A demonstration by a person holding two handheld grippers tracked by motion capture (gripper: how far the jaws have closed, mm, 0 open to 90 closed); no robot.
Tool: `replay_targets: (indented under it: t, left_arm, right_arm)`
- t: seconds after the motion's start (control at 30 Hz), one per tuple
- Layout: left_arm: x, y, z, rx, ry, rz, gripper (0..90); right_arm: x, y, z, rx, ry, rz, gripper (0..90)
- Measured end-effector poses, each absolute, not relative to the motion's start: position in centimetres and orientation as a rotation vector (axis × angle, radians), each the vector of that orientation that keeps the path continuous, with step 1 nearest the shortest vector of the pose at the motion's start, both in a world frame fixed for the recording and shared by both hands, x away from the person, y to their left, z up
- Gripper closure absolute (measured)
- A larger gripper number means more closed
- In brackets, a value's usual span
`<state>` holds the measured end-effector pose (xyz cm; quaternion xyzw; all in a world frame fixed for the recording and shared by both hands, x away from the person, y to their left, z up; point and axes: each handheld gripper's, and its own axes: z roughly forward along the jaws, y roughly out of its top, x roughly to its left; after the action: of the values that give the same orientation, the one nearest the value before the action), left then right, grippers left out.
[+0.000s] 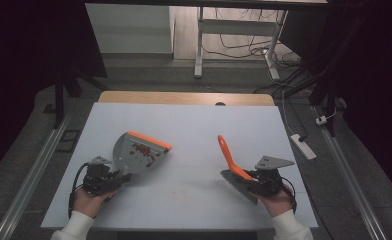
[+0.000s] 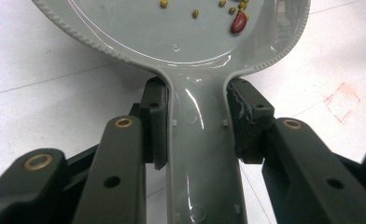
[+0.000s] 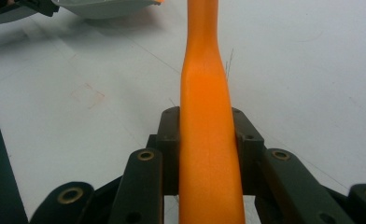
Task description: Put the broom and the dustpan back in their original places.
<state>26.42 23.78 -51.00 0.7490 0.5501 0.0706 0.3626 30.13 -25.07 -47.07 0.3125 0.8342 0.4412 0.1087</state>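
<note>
**Here, dustpan and brush are both being held above the white table**

Here the grey dustpan point(image 1: 139, 152) is sitting left of centre over the white table point(image 1: 184, 120), its orange lip point(image 1: 149, 139) pointing away from the person. Small red and yellowish beans point(image 2: 238, 22) are lying inside its pan. The left gripper point(image 2: 197, 123) is pinching the dustpan's grey handle, one jaw pressing on each side. Well apart on the right, the brush point(image 1: 230, 159) is pointing its orange handle up and away, its dark bristle end lying near the person. The right gripper point(image 3: 205, 142) is clamping that orange handle between both jaws. A hand is holding each gripper near the table's front edge.
</note>
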Motion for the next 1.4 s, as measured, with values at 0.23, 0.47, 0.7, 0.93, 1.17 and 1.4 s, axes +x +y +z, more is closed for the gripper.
replay_targets:
  t: [0.23, 0.47, 0.7, 0.93, 1.17, 1.4]
  left_arm:
    - [26.2, 23.5, -51.1, 1.923, 1.431, 0.194, 62.1]
    - [26.0, 23.8, -51.1, 1.891, 1.48, 0.222, 62.1]
    - [25.8, 23.8, -51.2, 1.853, 1.536, 0.252, 62.1]
    - [25.8, 23.5, -51.5, 1.807, 1.601, 0.26, 62.1]
    - [25.8, 23.3, -51.7, 1.763, 1.654, 0.267, 62.1]
    - [26.2, 23.4, -52.2, 1.767, 1.691, 0.256, 62.0]
  right_arm:
    - [30.0, -24.9, -47.2, 0.924, 2.464, 1.296, 69.6]
    - [30.0, -25.1, -47.2, 0.949, 2.462, 1.292, 69.6]
    - [30.0, -25.2, -47.4, 0.973, 2.471, 1.287, 69.6]
    - [30.0, -25.3, -47.5, 1.0, 2.482, 1.291, 69.6]
    - [30.2, -25.4, -47.9, 1.026, 2.5, 1.287, 69.6]
    - [31.2, -25.5, -48.5, 1.081, 2.511, 1.249, 69.6]
